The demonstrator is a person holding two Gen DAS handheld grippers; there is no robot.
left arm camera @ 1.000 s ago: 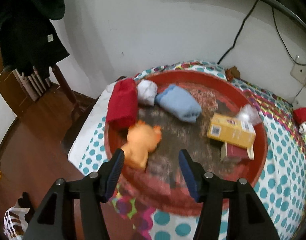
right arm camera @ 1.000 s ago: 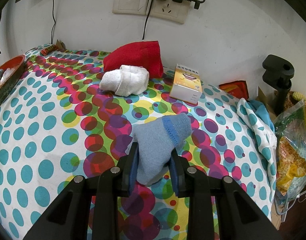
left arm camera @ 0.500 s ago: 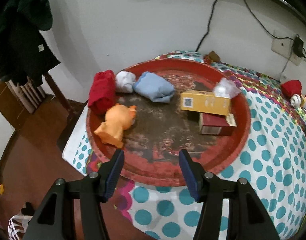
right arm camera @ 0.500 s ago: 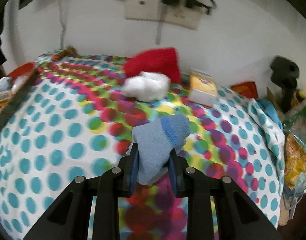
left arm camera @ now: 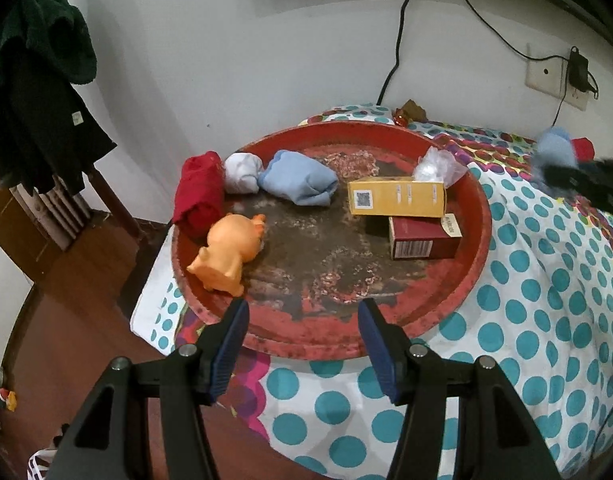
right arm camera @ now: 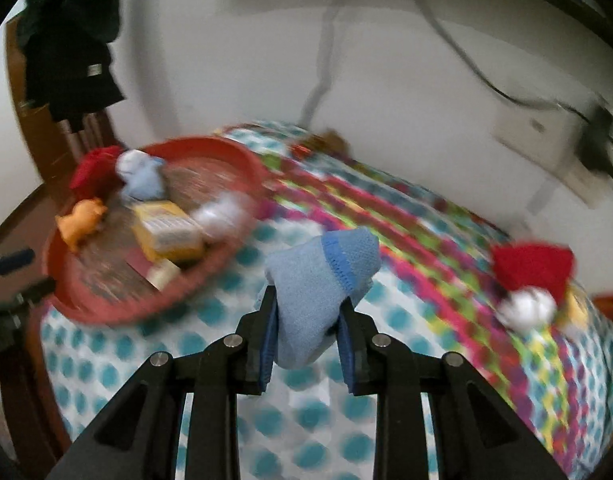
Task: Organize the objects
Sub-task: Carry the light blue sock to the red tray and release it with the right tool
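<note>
Right tongs (right arm camera: 306, 316) clamp blue sock (right arm camera: 322, 280); yellow box (left arm camera: 396, 199) shows QR code.

A dark green garment (left arm camera: 38, 80) is hung at the left above a brown wooden floor (left arm camera: 66, 300). A white wall socket plate (left arm camera: 546, 76) with a black plug (left arm camera: 578, 74) is fixed to the white wall (left arm camera: 266, 60), down which a black cable (left arm camera: 398, 40) is run.
</note>
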